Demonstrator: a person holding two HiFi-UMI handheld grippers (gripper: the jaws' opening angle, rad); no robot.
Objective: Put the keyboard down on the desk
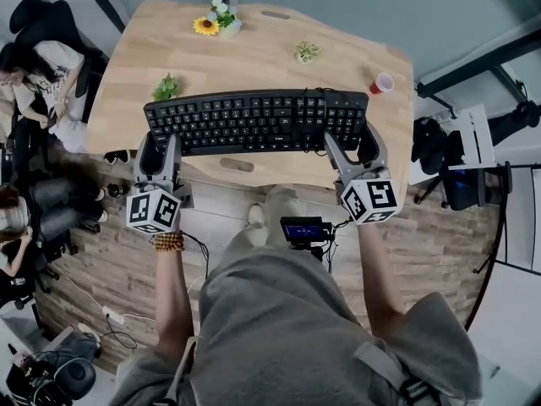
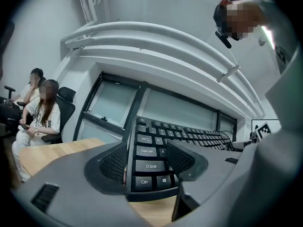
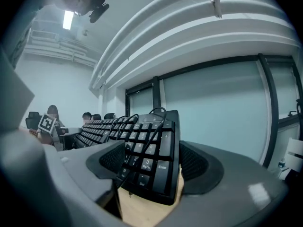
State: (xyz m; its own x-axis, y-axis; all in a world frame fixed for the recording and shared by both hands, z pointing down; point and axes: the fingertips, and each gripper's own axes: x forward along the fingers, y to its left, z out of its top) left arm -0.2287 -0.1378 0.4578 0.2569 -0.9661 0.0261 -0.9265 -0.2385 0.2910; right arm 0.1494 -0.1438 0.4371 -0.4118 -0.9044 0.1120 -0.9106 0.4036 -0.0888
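Observation:
A black full-size keyboard (image 1: 254,121) lies crosswise over the near part of the wooden desk (image 1: 254,57). My left gripper (image 1: 159,148) is shut on its left end, and in the left gripper view the jaws close on either side of the Ctrl and Shift keys of the keyboard (image 2: 150,150). My right gripper (image 1: 348,146) is shut on the right end, clamping the number pad of the keyboard (image 3: 147,150). A thin black cable (image 3: 142,126) trails over those keys. Wood shows just under the keyboard's near edge in both gripper views; whether it rests on the desk I cannot tell.
On the desk stand a sunflower pot (image 1: 215,24), two small green plants (image 1: 166,87) (image 1: 306,52) and a red cup (image 1: 382,83). People sit on chairs at the left (image 1: 42,66). A small screen device (image 1: 306,229) hangs at the person's waist. Dark gear stands right of the desk (image 1: 465,163).

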